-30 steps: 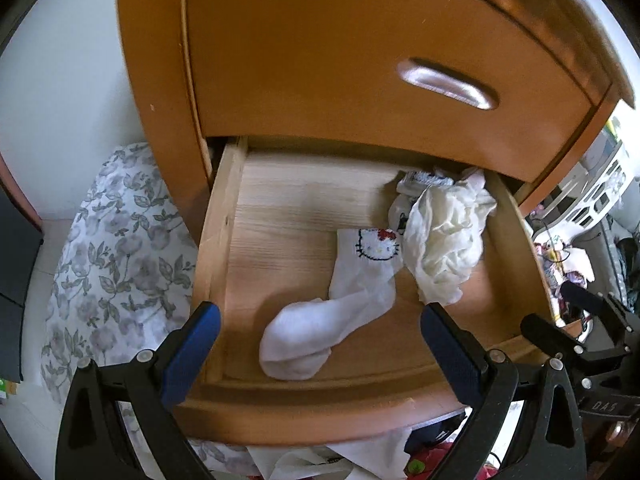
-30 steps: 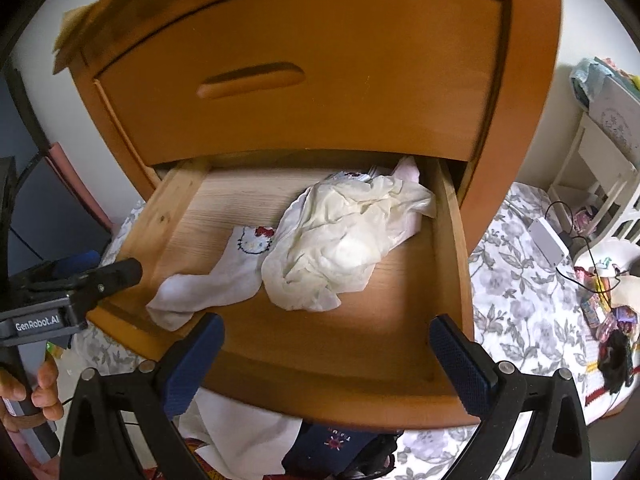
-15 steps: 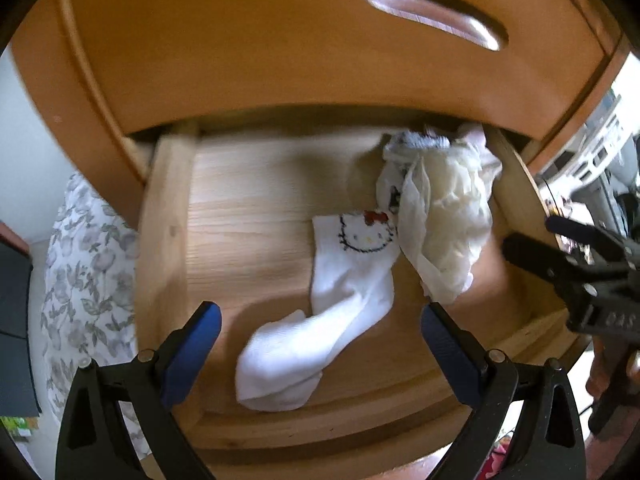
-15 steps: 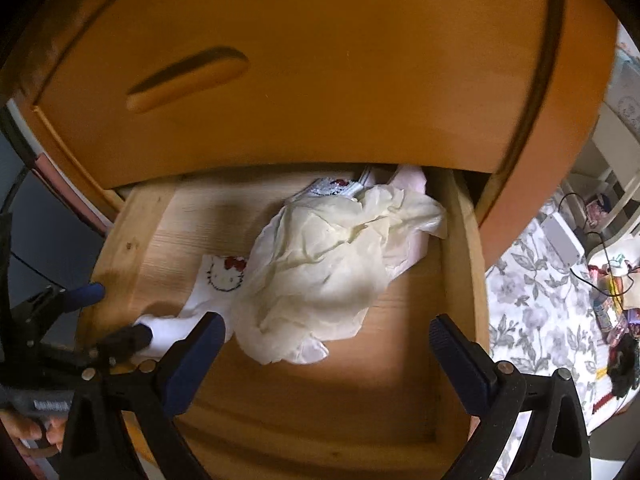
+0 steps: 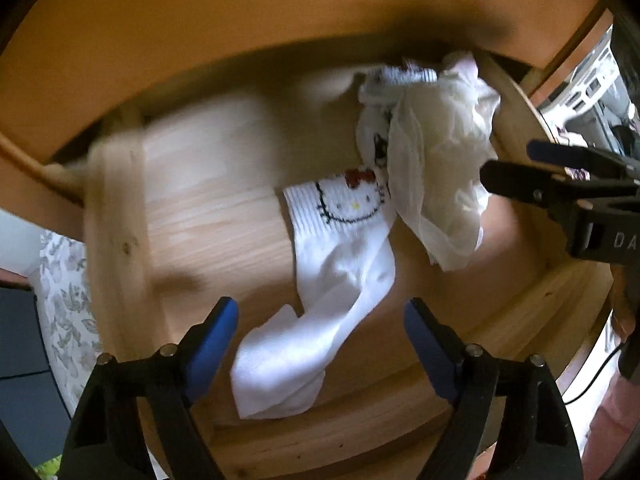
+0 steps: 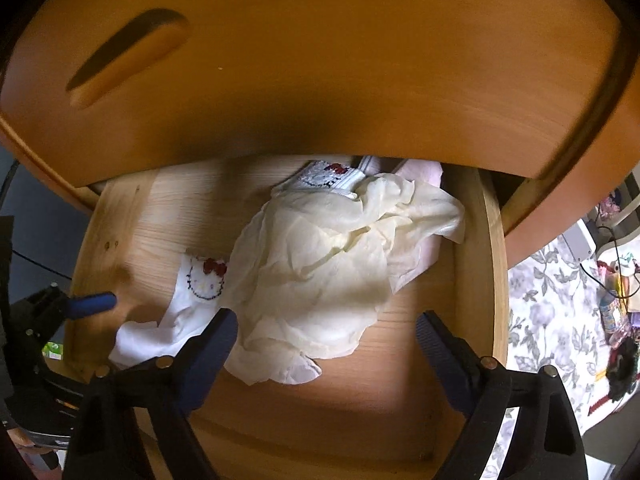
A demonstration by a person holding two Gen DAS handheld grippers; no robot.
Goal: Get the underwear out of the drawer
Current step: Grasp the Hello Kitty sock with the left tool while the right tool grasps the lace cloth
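A crumpled cream underwear (image 6: 328,264) lies in the right half of the open wooden drawer (image 6: 480,260); it also shows in the left wrist view (image 5: 436,160). My right gripper (image 6: 326,320) hovers just above it, jaws wide and closing, pads clear of the cloth. A white cat-face sock (image 5: 340,264) lies in the drawer's middle. My left gripper (image 5: 320,320) hangs over the sock's foot, jaws closing, nothing pressed between them. Each gripper appears in the other's view: the right gripper (image 5: 508,162) at the underwear's edge, the left gripper's blue finger (image 6: 96,302) left of the sock (image 6: 200,280).
The closed upper drawer front (image 6: 320,60) with its handle (image 6: 124,52) overhangs the back of the open drawer. A second cat-face sock (image 6: 328,176) and a pink garment (image 6: 420,168) lie at the back. Floral bedding (image 6: 552,300) and small clutter (image 6: 616,292) sit to the right.
Both grippers have come down and forward into the drawer, so the clothes look larger. Both pairs of jaws stand slightly narrower. The right gripper now reaches the underwear's edge in the left wrist view.
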